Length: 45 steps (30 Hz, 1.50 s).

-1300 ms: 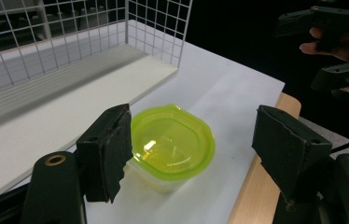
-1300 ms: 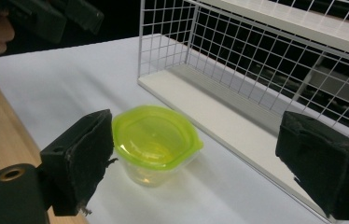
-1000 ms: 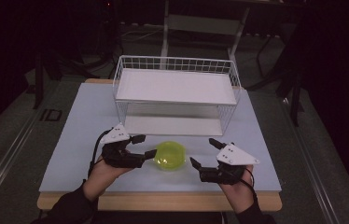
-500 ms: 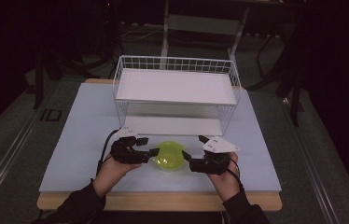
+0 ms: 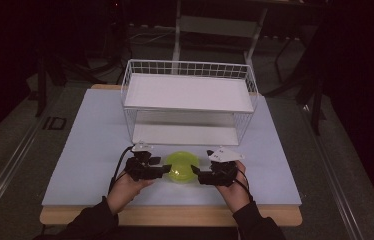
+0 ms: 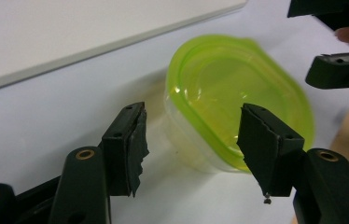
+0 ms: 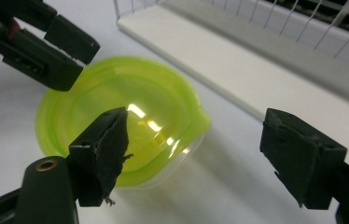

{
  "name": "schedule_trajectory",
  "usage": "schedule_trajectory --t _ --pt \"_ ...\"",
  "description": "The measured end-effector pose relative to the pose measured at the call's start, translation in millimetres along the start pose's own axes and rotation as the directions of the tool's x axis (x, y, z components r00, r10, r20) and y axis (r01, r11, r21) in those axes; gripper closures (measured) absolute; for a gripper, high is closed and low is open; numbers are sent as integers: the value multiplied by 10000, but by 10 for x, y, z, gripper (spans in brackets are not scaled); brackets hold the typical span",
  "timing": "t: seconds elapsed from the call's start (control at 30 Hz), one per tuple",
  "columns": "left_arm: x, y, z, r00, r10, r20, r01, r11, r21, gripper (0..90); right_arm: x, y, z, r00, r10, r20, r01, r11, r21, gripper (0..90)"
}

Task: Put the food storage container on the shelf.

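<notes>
A yellow-green lidded plastic container (image 5: 181,167) sits near the front of the table, with a clear tub under its lid (image 6: 228,88) (image 7: 116,98). My left gripper (image 5: 164,170) is at its left side and my right gripper (image 5: 196,173) at its right, both low over the table. The left gripper (image 6: 193,126) is open; its jaws have just been closing, with the container's near edge between the pads and no contact seen. The right gripper (image 7: 200,140) is also open and has just been closing a little, with the container's spout corner between its pads, untouched.
A white wire rack (image 5: 189,92) with two shelves stands just behind the container. The pale table top (image 5: 85,145) stretches to both sides, and its wooden front edge (image 5: 170,215) lies under the person's forearms. Dark floor and stands surround the table.
Both hands have come inward and down from either side until the grippers flank the container. The left gripper's jaws have narrowed; the right's slightly.
</notes>
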<state>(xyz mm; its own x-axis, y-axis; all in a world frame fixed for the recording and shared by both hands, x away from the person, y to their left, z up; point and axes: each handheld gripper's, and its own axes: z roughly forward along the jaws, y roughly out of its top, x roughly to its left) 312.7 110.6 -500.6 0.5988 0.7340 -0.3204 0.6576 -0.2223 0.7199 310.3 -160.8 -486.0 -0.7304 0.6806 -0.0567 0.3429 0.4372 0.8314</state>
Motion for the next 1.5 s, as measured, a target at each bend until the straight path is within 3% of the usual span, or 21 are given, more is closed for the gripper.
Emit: schedule_trajectory --t 0.13,0.33,0.47,0.53,0.63,0.67,0.77,0.83,0.9,1.0,1.03,1.07,1.1,1.23,1.47,1.5 --pt "21 -25 26 9997 -204 165 204 9998 -14 477 5 -36 51 10000 -41 -30 41 9998 201 232" --pt "5 -50 2 9991 -113 410 112 9999 5 611 27 -53 63 9999 -55 -133 60 9994 334 240" --pt "-21 -75 -24 9985 -46 540 44 10000 54 631 31 -72 54 9995 89 -287 -79 9993 379 257" --pt "-57 -88 -40 9975 12 700 -18 10000 79 634 50 -95 25 9993 140 -355 -121 9985 535 346" --pt "-93 -100 -53 9965 106 828 -117 9998 138 642 52 -100 16 9987 221 -450 -194 9980 597 373" --pt "-145 -138 -75 9951 170 970 -188 9997 179 660 77 -111 -25 9961 515 -710 -455 9954 840 484" --pt "-178 -173 -94 9958 176 902 -193 9996 186 685 116 -110 -57 9919 729 -1044 -625 9931 994 610" --pt "-178 -173 -94 9958 176 902 -193 9996 186 694 135 -107 -70 9913 773 -1067 -659 9922 1062 610" --pt "-192 -200 -112 9961 -99 881 70 9994 331 720 160 -100 -93 9868 1147 -1146 -1013 9879 1173 650" --pt "-196 -215 -126 9961 -337 818 309 9989 353 779 201 -90 -112 9870 1191 -1077 -1072 9881 1104 720" --pt "-227 -242 -125 9995 21 300 -36 9987 500 805 215 -82 -121 9877 1177 -1034 -1063 9883 1094 772" --pt "-230 -271 -118 9997 36 245 -48 9988 488 808 235 -79 -116 9895 1118 -913 -1014 9886 1111 773" --pt "-210 -291 -118 9990 -199 394 180 9987 486 809 247 -80 -105 9899 1107 -886 -999 9880 1177 780" --pt "-227 -295 -119 9991 -266 338 241 9971 716 810 267 -53 -109 9916 1024 -794 -928 9888 1169 793" --pt "-254 -245 -161 9985 -333 437 313 9984 472 812 236 41 -175 9921 988 -777 -918 9918 887 799" --pt "-287 -147 -256 9986 -223 486 218 9997 90 813 208 127 -232 9926 933 -774 -885 9941 627 800"
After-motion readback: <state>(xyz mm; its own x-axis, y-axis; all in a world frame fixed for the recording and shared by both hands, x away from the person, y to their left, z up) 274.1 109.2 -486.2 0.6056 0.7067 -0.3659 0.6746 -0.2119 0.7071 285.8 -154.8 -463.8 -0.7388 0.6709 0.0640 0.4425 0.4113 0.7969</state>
